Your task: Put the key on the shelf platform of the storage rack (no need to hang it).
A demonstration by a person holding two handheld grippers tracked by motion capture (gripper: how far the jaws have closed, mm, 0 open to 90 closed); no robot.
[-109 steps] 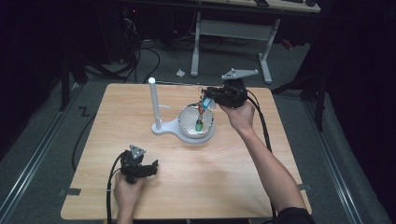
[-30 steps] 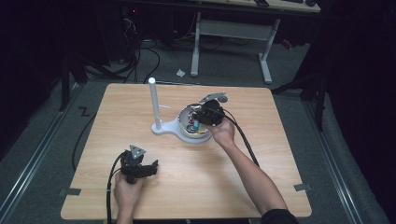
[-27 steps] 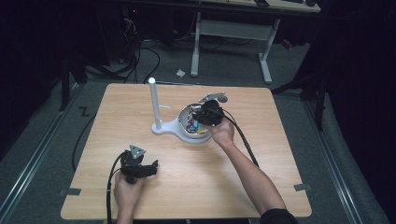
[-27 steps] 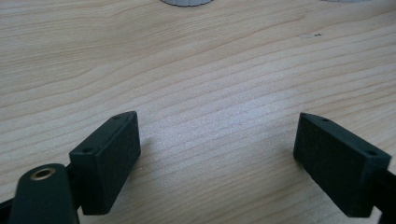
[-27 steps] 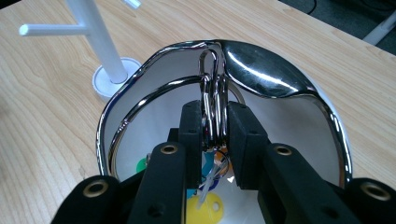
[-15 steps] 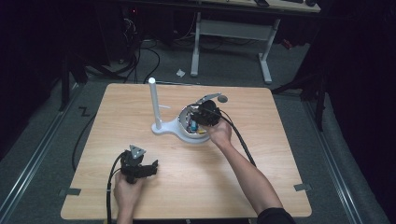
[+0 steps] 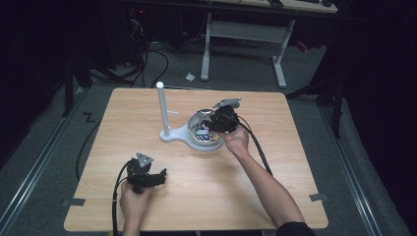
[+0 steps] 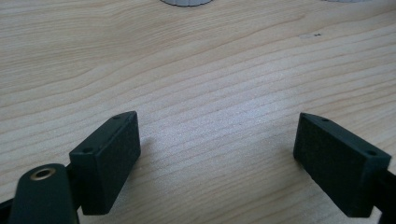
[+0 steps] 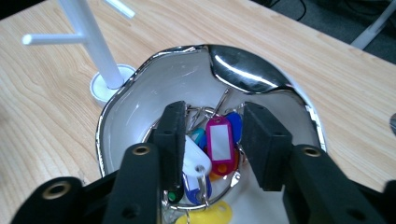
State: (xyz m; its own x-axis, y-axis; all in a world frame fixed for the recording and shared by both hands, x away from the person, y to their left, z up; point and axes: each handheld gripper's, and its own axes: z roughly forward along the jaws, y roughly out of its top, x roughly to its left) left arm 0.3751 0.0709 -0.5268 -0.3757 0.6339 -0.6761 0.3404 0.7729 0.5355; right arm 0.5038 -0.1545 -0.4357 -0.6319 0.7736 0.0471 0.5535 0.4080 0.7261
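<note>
Tags [image 9: 219, 144] heaped in bowl [image 9: 140, 98] between spread right tongs [image 9: 212, 140], none grasped; rack [image 9: 93, 42] beyond, bare. Left tongs [image 8: 217, 158] spread, empty, on tabletop [image 8: 210, 70].

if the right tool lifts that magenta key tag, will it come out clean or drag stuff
The magenta key tag likely drags neighbours: its wire ring tangles with the other tags' rings. It looks light, stiff plastic, probably slick, and may swing once lifted from the shiny bowl.

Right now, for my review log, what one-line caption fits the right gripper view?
Right gripper, jaws open, reaches into a shiny metal bowl of colourful key tags, straddling a magenta key tag, beside a white peg stand.
</note>
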